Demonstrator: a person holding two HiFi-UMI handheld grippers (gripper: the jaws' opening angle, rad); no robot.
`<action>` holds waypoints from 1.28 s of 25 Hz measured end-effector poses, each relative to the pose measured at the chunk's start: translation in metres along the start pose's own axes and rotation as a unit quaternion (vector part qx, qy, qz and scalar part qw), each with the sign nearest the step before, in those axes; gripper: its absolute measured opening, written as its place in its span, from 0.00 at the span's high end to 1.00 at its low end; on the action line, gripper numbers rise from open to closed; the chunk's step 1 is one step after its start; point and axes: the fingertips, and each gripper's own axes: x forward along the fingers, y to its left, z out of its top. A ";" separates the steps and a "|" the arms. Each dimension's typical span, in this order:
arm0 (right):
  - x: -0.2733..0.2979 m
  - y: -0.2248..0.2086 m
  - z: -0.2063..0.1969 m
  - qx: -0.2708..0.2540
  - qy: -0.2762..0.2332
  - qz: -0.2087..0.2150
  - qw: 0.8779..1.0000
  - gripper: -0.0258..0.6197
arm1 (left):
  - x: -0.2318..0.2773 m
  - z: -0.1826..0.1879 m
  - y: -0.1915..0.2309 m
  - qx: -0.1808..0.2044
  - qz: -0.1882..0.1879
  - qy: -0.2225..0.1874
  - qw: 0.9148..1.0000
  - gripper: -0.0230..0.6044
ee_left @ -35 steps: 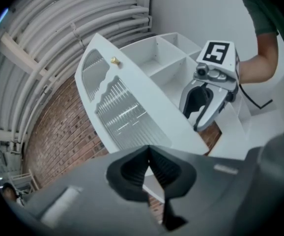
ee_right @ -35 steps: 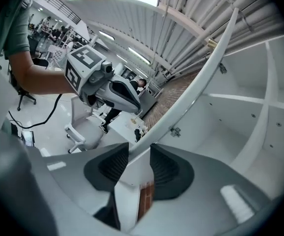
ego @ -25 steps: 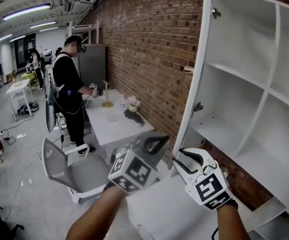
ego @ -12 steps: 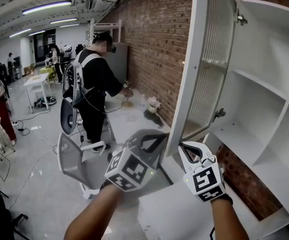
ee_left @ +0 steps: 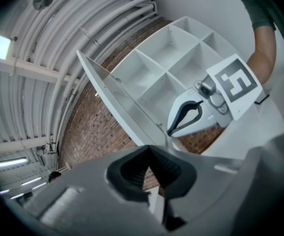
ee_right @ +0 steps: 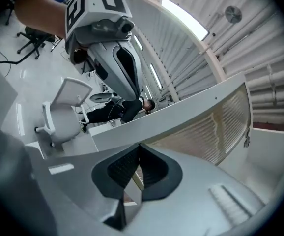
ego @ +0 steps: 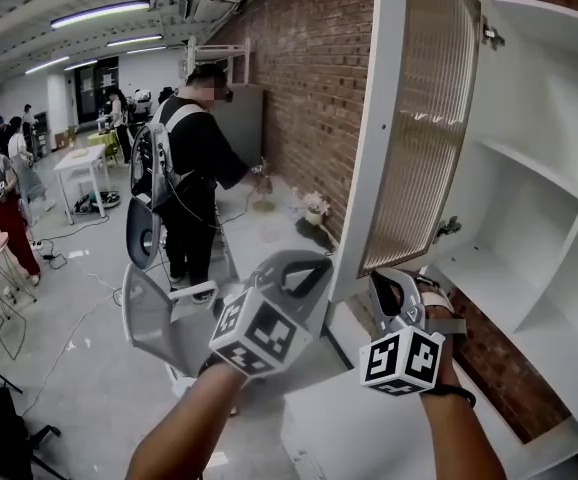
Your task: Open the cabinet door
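— Where is the door (ego: 414, 118)?
— It stands open from the cabinet (ego: 544, 183), straight above the right gripper (ego: 381, 282). Its lower corner sits just over that gripper's tips.
— Is that gripper holding it?
— No. Its jaws are pressed together with nothing between them. In the right gripper view the door's bottom rail runs across just past the tips. I can't tell whether they touch it or sit a hair apart.
— And the left gripper (ego: 319, 266)?
— Its jaws are also closed on nothing. It sits beside the right one, just left of the door's outer edge, with its tips angled up toward that edge.
— What shows of the door itself?
— A white frame round a ribbed pane (ego: 424, 138), the pane's face turned toward the cabinet.
— And to the right of the right gripper?
— White shelves (ego: 529, 158), running up and to the right.
— Anything on the other side?
— A grey chair (ego: 154, 318) left of the left gripper. Farther off, a person (ego: 194, 158) in black stands at a white table (ego: 269, 236) by the brick wall (ego: 309, 88).
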 end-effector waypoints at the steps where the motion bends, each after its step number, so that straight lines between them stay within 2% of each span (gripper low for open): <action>1: 0.001 0.000 0.000 -0.003 0.001 0.003 1.000 0.95 | 0.001 0.000 0.001 0.001 0.000 0.001 1.000 0.96; 14: 0.009 0.007 -0.004 0.014 0.014 0.035 0.999 0.95 | 0.002 -0.001 0.007 -0.002 0.000 -0.003 1.000 0.96; 32: -0.002 -0.002 -0.003 0.030 0.010 0.035 0.999 0.95 | 0.003 0.006 0.001 0.000 -0.004 -0.007 1.000 0.96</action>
